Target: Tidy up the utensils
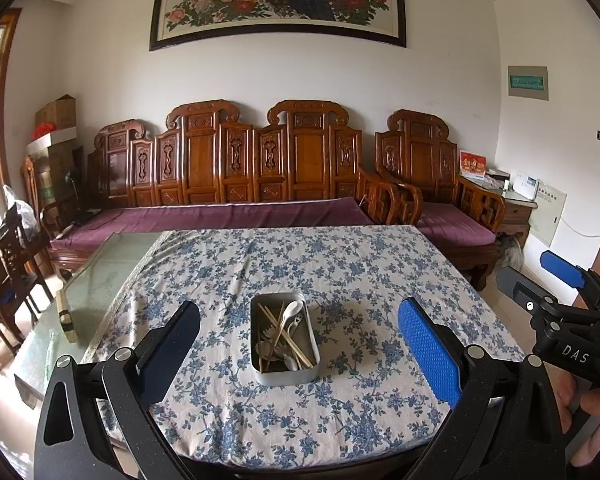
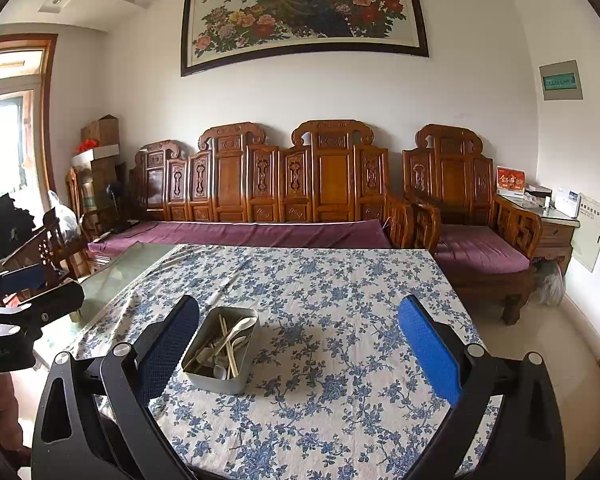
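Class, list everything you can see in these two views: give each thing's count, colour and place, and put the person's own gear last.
Metal tin: one, grey, mid-table.
Chopsticks: several, tan, in tin.
Spoons: several, white, in tin.
Tablecloth: one, blue-floral white, over table.
Glass tabletop: bare at left.
Wooden sofa: brown, purple cushions, behind table.
Peacock painting: one, on wall.
Left gripper: black, blue pads, open.
Right gripper: same, open.

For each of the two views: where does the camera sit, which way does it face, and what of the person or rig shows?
Left wrist: on the left tool, facing the sofa across the table; the metal tin lies between its open fingers; the right tool and a hand show at right.
Right wrist: on the right tool, same heading; the tin sits beside its left finger; the left tool shows at left.
Shared: tin, floral tablecloth, sofa.
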`<state>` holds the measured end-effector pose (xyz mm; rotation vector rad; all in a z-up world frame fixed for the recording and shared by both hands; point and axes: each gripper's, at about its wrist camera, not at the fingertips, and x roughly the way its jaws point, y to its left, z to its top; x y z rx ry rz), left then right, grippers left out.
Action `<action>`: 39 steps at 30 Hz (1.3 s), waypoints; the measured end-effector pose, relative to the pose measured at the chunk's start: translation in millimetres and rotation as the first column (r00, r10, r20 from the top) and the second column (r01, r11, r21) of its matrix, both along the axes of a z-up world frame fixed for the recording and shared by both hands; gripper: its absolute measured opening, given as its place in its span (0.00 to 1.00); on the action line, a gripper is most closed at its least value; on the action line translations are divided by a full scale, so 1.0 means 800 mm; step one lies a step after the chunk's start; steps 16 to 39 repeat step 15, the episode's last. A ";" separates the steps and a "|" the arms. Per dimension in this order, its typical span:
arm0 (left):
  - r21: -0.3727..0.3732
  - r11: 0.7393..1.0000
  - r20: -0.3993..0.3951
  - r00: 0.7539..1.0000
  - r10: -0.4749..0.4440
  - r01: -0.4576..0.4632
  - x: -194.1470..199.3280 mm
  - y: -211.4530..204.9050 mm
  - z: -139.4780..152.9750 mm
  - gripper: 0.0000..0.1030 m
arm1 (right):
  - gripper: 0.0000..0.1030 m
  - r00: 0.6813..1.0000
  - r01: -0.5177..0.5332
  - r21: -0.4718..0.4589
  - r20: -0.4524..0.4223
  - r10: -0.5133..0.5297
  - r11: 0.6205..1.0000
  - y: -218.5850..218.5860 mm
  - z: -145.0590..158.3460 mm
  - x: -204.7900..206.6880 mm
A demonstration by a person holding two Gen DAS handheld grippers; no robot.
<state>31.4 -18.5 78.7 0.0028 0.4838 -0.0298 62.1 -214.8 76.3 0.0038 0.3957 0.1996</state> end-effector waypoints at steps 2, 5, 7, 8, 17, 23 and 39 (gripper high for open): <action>0.001 1.000 0.000 1.000 0.000 0.000 -0.001 0.000 0.001 0.93 | 0.98 1.000 0.000 0.000 0.000 0.000 1.000 0.000 0.000 0.000; 0.001 1.000 0.000 1.000 0.000 0.000 -0.001 0.000 0.000 0.93 | 0.98 1.000 -0.001 0.001 0.000 0.001 1.000 0.000 0.002 0.001; 0.001 1.000 0.000 1.000 -0.001 0.001 -0.001 0.000 0.000 0.93 | 0.98 1.000 -0.002 0.001 0.000 0.002 1.000 0.000 0.002 0.001; 0.001 1.000 -0.001 1.000 0.000 0.000 -0.001 0.000 0.000 0.93 | 0.98 1.000 -0.002 0.001 0.000 0.002 1.000 0.001 0.003 0.001; 0.001 1.000 -0.001 1.000 0.000 0.000 -0.002 0.002 0.000 0.93 | 0.98 1.000 -0.002 0.002 0.001 0.002 1.000 0.001 0.003 0.000; 0.001 1.000 -0.001 1.000 0.000 0.000 -0.002 0.002 0.000 0.93 | 0.98 1.000 -0.002 0.002 0.001 0.002 1.000 0.001 0.003 0.000; 0.001 1.000 -0.001 1.000 0.000 0.000 -0.002 0.002 0.000 0.93 | 0.98 1.000 -0.002 0.002 0.001 0.002 1.000 0.001 0.003 0.000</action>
